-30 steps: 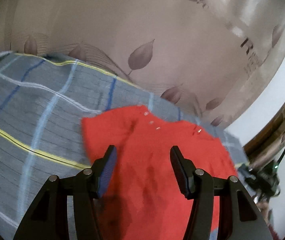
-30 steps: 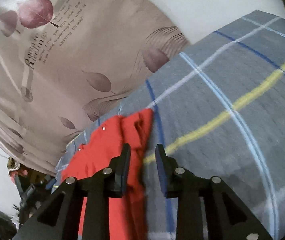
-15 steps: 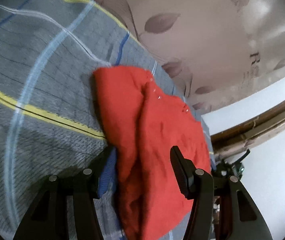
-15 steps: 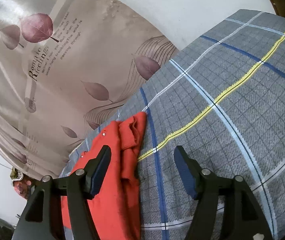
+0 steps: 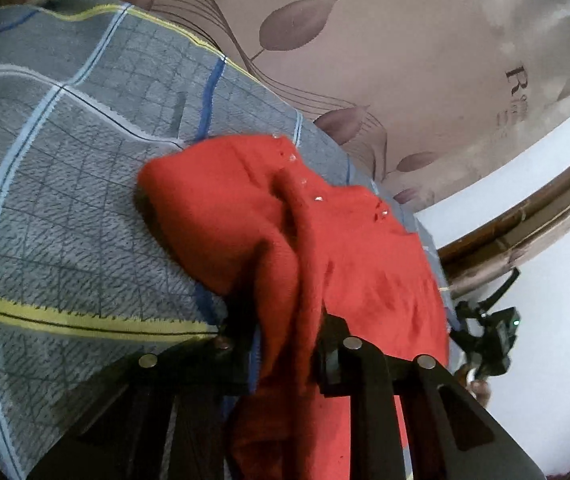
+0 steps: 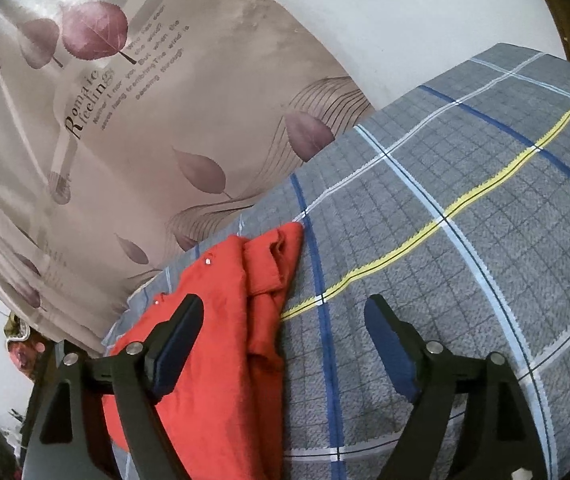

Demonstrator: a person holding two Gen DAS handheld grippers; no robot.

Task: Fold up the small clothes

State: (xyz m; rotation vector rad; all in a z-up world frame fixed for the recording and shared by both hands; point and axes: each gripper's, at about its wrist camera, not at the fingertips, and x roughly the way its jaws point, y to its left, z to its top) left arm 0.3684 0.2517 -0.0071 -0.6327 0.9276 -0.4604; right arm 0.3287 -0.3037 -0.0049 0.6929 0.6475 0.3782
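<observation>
A small red knitted garment with clear buttons lies on a grey checked blanket. My left gripper is shut on a bunched fold of the garment's near edge, and the cloth hides both fingertips. In the right wrist view the red garment lies at the lower left with a folded sleeve on top. My right gripper is open wide and empty, a little above the blanket, with its left finger over the garment and its right finger over the blanket.
A beige curtain with leaf print and lettering hangs behind the bed. A brown wooden frame and white wall are at the right in the left wrist view. A dark stand with a green light is beyond the bed's edge.
My left gripper has closed on the red garment's edge and bunched it up. My right gripper has opened from nearly shut to wide open and drawn back a little.
</observation>
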